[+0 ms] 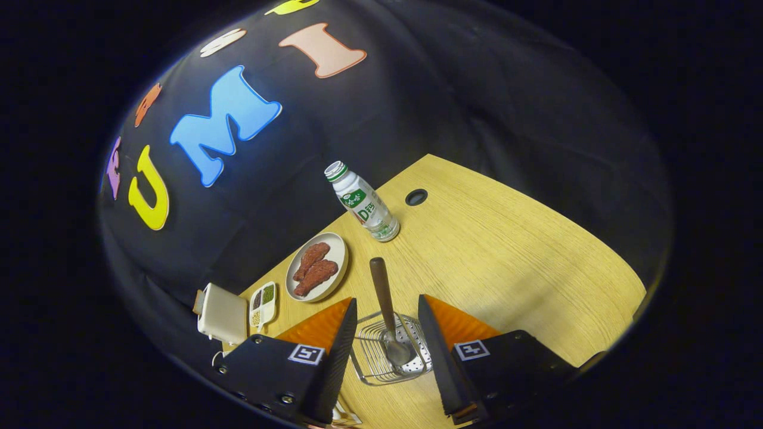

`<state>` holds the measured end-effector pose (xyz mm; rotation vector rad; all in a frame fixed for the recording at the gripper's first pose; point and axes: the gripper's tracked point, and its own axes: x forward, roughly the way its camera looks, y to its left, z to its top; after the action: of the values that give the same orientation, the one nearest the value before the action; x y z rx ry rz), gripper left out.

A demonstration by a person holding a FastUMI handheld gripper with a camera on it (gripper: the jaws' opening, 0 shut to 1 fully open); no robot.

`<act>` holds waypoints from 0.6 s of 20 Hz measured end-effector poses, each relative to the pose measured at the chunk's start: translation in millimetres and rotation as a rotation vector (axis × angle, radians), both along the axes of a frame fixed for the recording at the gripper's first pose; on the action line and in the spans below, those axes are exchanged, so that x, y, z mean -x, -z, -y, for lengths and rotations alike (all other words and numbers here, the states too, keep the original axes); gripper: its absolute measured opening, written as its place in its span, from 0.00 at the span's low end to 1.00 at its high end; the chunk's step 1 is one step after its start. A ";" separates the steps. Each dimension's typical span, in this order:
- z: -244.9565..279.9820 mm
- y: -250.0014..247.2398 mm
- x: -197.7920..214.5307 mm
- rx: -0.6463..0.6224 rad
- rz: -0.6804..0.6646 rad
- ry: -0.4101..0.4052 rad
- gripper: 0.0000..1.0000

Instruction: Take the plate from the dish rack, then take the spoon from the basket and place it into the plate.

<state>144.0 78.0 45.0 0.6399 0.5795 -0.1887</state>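
Hovering with its fingers spread apart, the gripper (387, 333) frames a silver wire basket (390, 351) on the pale wooden table (506, 262), where a brown-handled metal spoon (388, 316) stands, untouched.

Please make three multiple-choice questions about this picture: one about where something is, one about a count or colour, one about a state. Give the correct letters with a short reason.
1. Where is the spoon?
A. on the plate with food
B. in the wire basket, between the fingers of the tongs
C. beside the bottle

2. How many reddish-brown food pieces lie on the plate?
A. one
B. two
C. four

3. How are the tongs?
A. open, touching nothing
B. shut on the spoon
C. shut on the bottle

Answers:
1 B: its bowl rests in the basket, its handle pointing toward the bottle.
2 B: two pieces lie side by side.
3 A: both fingers stand apart from the spoon.
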 end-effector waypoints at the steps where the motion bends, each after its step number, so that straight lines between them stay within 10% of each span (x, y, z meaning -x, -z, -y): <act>1: 0.3 4.1 -6.1 -0.005 -0.004 0.004 0.65; 8: -5.0 19.9 -27.1 -0.015 -0.035 -0.023 0.54; 10: -1.0 19.6 -29.8 0.024 -0.021 -0.014 0.18; 12: -3.4 13.3 -24.3 0.076 -0.011 -0.042 0.10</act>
<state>168.3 81.4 31.8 0.5529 0.5936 -0.1743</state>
